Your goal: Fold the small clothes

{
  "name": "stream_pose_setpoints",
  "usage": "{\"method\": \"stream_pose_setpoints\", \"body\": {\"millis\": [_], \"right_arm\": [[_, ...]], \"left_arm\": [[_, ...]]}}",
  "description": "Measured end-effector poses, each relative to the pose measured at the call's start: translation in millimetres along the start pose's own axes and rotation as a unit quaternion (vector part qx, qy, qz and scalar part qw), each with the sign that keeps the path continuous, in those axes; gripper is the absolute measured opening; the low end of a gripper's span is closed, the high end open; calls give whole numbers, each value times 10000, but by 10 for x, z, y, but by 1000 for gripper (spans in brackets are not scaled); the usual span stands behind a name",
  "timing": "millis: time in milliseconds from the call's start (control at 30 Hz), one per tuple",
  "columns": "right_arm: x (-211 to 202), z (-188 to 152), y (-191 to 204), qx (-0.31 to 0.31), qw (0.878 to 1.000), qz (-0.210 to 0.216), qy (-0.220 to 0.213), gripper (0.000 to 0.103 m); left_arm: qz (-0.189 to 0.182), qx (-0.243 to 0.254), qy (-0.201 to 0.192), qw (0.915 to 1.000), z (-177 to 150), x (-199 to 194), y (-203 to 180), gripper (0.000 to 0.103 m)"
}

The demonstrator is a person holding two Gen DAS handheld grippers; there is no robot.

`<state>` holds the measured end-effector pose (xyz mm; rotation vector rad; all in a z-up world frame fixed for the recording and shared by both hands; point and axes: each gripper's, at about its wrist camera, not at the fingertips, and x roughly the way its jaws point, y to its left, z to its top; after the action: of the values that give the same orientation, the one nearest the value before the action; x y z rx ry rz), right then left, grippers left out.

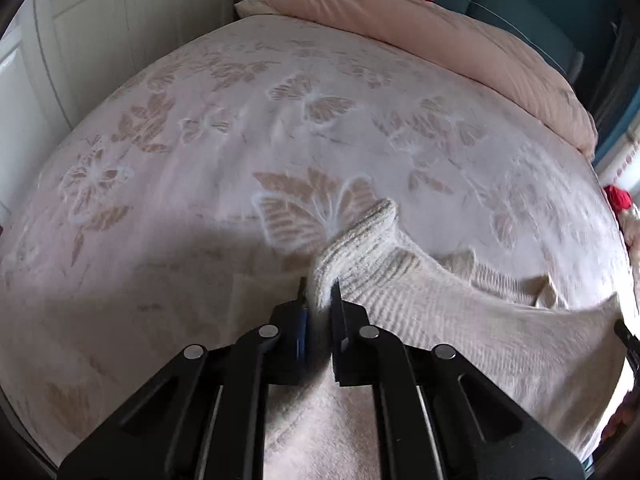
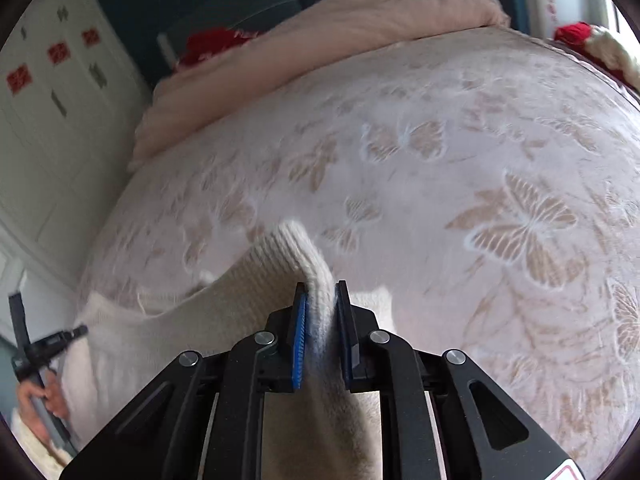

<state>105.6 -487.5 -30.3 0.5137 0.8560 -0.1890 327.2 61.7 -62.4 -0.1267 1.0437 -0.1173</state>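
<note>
Cream knit sweater [image 1: 440, 312] stretched sideways between left gripper [image 1: 319, 296] and right gripper [image 2: 322, 300], each clamped on a ribbed edge above the bed [image 1: 200, 160].

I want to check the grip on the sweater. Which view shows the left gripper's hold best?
The left wrist view: the left gripper is shut on a ribbed edge of the cream sweater. The right wrist view shows it only small at the left edge.
</note>
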Motion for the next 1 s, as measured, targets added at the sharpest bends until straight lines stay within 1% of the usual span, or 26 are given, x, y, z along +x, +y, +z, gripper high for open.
{"method": "stream_pose_setpoints", "body": {"millis": [33,67,100,133,167,200,233,267,300,333,367,400,467,500,567,600,633,667,700,800,833,867,933,1000], "right_arm": [[116,2,-30,-36,9998,-164,111,13],[285,-17,-74,-62,9989,-306,355,13],[529,-68,-150,-4,9957,-492,780,13],[629,-113,-196,110,9944,-512,922,14],[552,-125,-200,214,9961,-451,733,15],[366,-118,-137,222,9978,-477,403,20],[234,-124,-71,151,9982,-545,194,23],[73,-140,34,10,9982,-597,-35,23],[-150,-204,224,-220,9981,-480,-310,23],[-223,-250,336,-336,9983,-319,-367,23],[-270,-329,481,-466,9983,-96,-342,23],[-244,-469,709,-633,9977,199,-162,22],[-86,-693,1031,-886,9939,616,238,21],[48,-885,1256,-1104,9896,780,489,18],[253,-1097,1465,-1467,9845,660,705,15],[330,-1125,1451,-1493,9846,529,740,12],[375,-1111,1359,-1409,9864,429,731,11],[378,-1061,1208,-1207,9896,366,693,9],[363,-986,1007,-938,9932,263,631,1],[195,-847,428,-232,9987,-111,446,0],[123,-806,310,-81,9987,-313,395,0],[15,-794,255,-11,9987,-403,321,0],[-83,-804,325,-189,9987,-401,255,10],[-145,-902,479,-612,9971,-381,246,11]], "left_arm": [[132,12,128,9998,26,116,-4,10],[241,47,259,9994,35,233,0,12],[448,166,472,9977,11,401,-9,13],[601,257,456,9968,-8,428,-18,13],[658,362,276,9968,-24,336,-57,13],[657,407,177,9969,-37,230,-89,18],[659,448,60,9968,-58,83,-132,21],[601,516,-109,9968,-99,-97,-193,22],[466,600,-251,9968,-157,-259,-266,24],[327,688,-356,9965,-225,-384,-342,30],[213,785,-410,9958,-286,-453,-433,34],[78,960,-393,9946,-392,-508,-599,39],[-80,1126,-200,9934,-598,-453,-815,39],[-155,1159,-22,9931,-726,-365,-928,39],[-55,1131,411,9927,-949,-164,-1029,39],[7,1104,425,9930,-997,-137,-1038,39],[75,1120,303,9932,-1024,-153,-1046,39],[118,1179,238,9927,-1039,-175,-1060,39],[123,1202,287,9923,-1035,-179,-1066,39],[59,1136,369,9928,-1016,-183,-1033,39],[55,1119,378,9930,-1010,-180,-1021,39],[45,1111,378,9931,-1011,-184,-1004,39],[71,1123,354,9930,-1052,-184,-990,39],[27,1026,334,9942,-1075,-252,-947,39]]}}
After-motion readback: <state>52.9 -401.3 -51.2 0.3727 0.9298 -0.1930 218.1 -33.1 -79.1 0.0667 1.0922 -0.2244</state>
